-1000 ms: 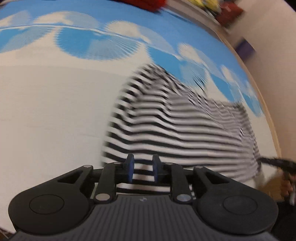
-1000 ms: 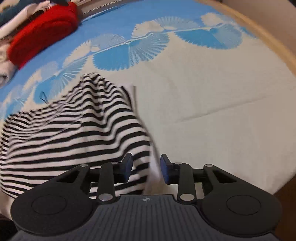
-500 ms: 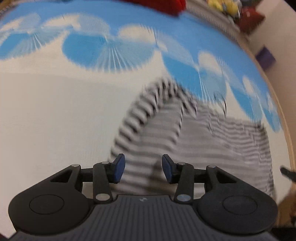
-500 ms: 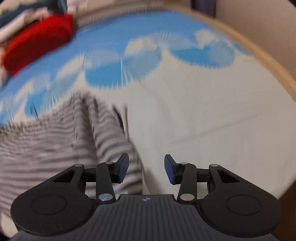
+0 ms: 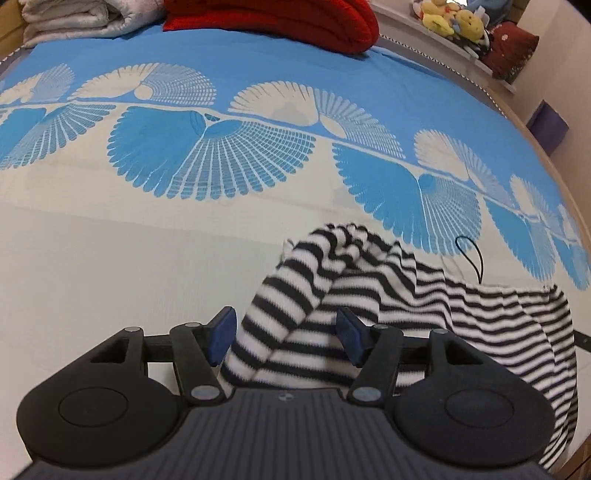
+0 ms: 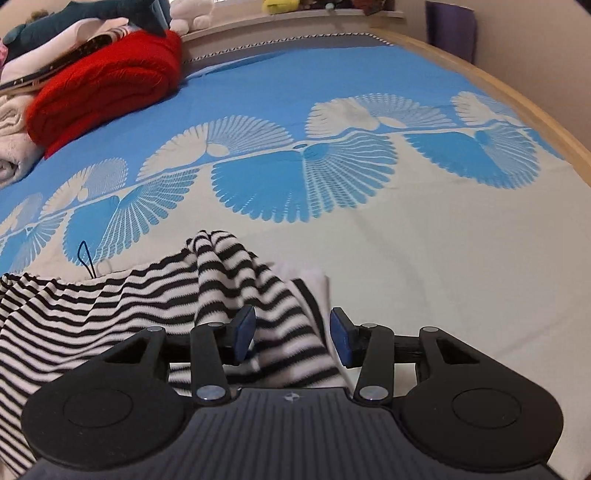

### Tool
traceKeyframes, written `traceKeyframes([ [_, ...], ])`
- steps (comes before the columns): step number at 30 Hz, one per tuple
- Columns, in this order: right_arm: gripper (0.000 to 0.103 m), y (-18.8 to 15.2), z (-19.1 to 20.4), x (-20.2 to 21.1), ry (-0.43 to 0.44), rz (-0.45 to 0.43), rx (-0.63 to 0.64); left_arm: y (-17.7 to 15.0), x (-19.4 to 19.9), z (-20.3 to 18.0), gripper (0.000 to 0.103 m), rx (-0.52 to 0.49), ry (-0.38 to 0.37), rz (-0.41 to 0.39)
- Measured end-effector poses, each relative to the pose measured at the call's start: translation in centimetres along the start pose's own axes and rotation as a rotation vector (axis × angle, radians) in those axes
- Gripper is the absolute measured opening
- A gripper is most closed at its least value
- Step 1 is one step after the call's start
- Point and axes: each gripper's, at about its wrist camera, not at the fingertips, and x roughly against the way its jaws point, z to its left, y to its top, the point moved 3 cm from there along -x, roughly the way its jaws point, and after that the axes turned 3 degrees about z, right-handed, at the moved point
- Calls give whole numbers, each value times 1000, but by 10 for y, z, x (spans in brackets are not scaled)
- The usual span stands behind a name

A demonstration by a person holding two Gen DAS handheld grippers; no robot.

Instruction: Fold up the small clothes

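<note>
Black-and-white striped top [image 5: 388,306] lies bunched on the bedspread [image 5: 110,258], close in front of both tools. I judge it soft, light knit that will sag and slide, so I would take it at an outer edge or corner, not the loose hump in the middle. My left gripper [image 5: 284,336] has its fingers spread with a fold between them, unpinched. My right gripper [image 6: 291,336] is likewise spread over the cloth's edge, gripping nothing

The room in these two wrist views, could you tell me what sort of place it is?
Probably a bedroom: a bed under a blue fan-patterned bedspread, folded blankets at its head, and plush toys on a shelf.
</note>
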Motion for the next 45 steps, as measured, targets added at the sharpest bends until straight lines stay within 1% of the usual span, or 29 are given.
traceKeyframes([
  [6, 46, 8, 19, -26, -25, 30, 97, 11, -18, -4, 64, -18, 19, -5],
  [7, 37, 10, 22, -28, -29, 26, 112, 13, -20, -5, 61, -21, 19, -7],
  [8, 27, 12, 24, -28, -32, 13, 128, 15, -23, -6, 47, -28, 15, -10],
  [9, 2, 15, 26, -27, -27, 1, 143, 16, -26, -8, 33, -43, 6, -9],
  [10, 2, 19, 27, -25, -22, -21, 147, 18, -27, -10, 1, -63, -4, -6],
  [11, 2, 24, 24, -22, -39, -52, 139, 20, -27, -12, 2, -88, -12, -13],
  [13, 2, 35, 11, -13, -79, -120, 53, 27, -18, -17, 2, -124, -3, -88],
  [15, 2, 43, -2, -7, -77, -159, -44, 32, -10, -17, 2, -110, 19, -156],
  [16, 2, 43, -3, -9, -85, -157, -47, 33, -11, -16, 2, -102, 31, -164],
  [18, 2, 39, 5, -15, -127, -148, 10, 31, -18, -17, 4, -109, 69, -136],
  [19, 2, 37, 9, -18, -141, -145, 32, 30, -23, -18, 9, -116, 88, -103],
  [20, 3, 35, 13, -22, -156, -135, 52, 28, -28, -19, 22, -114, 100, -52],
  [21, 4, 32, 17, -27, -167, -99, 74, 26, -31, -18, 31, -105, 88, -4],
  [22, 7, 28, 18, -32, -165, -56, 83, 25, -30, -18, 36, -99, 70, 10],
  [23, 9, 25, 17, -34, -166, -22, 84, 24, -23, -18, 36, -106, 72, -11],
  [25, 25, 24, 13, -19, -162, -54, 58, 21, -2, -25, 36, -153, 65, -81],
  [26, 29, 24, 10, -7, -148, -87, 43, 18, 7, -29, 36, -174, 35, -99],
  [28, 30, 21, 9, 16, -89, -128, 38, 8, 23, -39, 36, -233, -74, -100],
  [30, 30, 11, 12, 35, 23, -117, 88, -7, 27, -54, 36, -333, -192, -41],
  [31, 30, 3, 16, 42, 91, -95, 130, -16, 27, -63, 36, -397, -227, -16],
  [33, 30, -15, 25, 52, 199, -46, 220, -38, 25, -85, 36, -539, -245, 3],
  [35, 30, -34, 37, 56, 270, -2, 309, -51, 13, -99, 36, -610, -252, 25],
  [37, 33, -52, 49, 47, 291, 65, 380, -59, -15, -104, 36, -613, -174, 67],
  [38, 35, -60, 51, 35, 256, 114, 402, -62, -30, -103, 39, -591, -110, 85],
  [39, 35, -70, 52, 19, 194, 181, 421, -62, -38, -101, 41, -554, -79, 91],
  [40, 35, -77, 51, 11, 163, 205, 442, -62, -40, -100, 42, -520, -69, 86],
  [42, 35, -78, 54, 18, 157, 180, 469, -58, -33, -102, 42, -468, -48, 74],
  [43, 35, -74, 51, 24, 158, 176, 429, -56, -23, -103, 41, -434, -45, 51],
  [45, 35, -67, 42, 43, 173, 141, 367, -52, -1, -109, 40, -422, -101, 3],
])
